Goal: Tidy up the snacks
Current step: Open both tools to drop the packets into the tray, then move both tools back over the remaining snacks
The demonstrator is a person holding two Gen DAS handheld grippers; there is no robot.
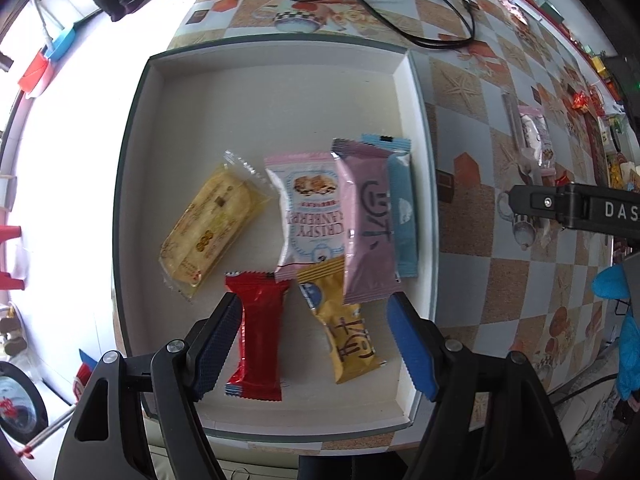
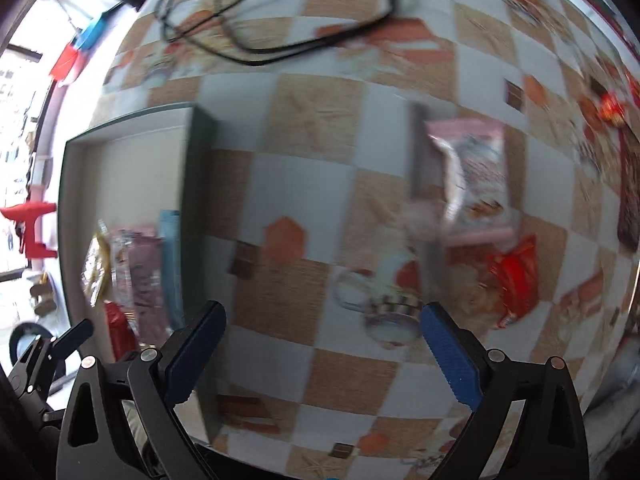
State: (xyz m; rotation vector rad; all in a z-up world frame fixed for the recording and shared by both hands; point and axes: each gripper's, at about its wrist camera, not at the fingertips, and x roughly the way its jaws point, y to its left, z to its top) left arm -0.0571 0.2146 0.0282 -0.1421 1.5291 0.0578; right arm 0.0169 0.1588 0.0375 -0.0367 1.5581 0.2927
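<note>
**A:** What does your left camera give you that the right one can't?

**B:** A sharp look into the white tray [image 1: 160, 80]. I count 6 packets on its floor: a clear-wrapped yellow biscuit [image 1: 212, 226], a pink-and-white cranberry crisp pack [image 1: 310, 208], a mauve packet [image 1: 366, 224] lying over a pale blue one [image 1: 402, 208], a yellow packet [image 1: 346, 328], and a glossy red packet [image 1: 256, 332]. My left gripper [image 1: 316, 344] stands wide apart above them, gripping nothing; the red and yellow packets show between its fingers.

**A:** And the right camera?

**B:** Blurred. My right gripper [image 2: 322, 354] is spread wide over bare tablecloth, empty. Beyond it lie 2 loose snacks: a pink-and-white pack [image 2: 476, 176] and an orange-red one [image 2: 514, 284]. The tray sits off to the left.

**A:** The surface?

**B:** A checked tablecloth [image 1: 472, 232] of tan and grey squares printed with teacups and starfish. Black cables [image 1: 384, 4] loop at the far edge, and the bright floor falls away to the left.
</note>
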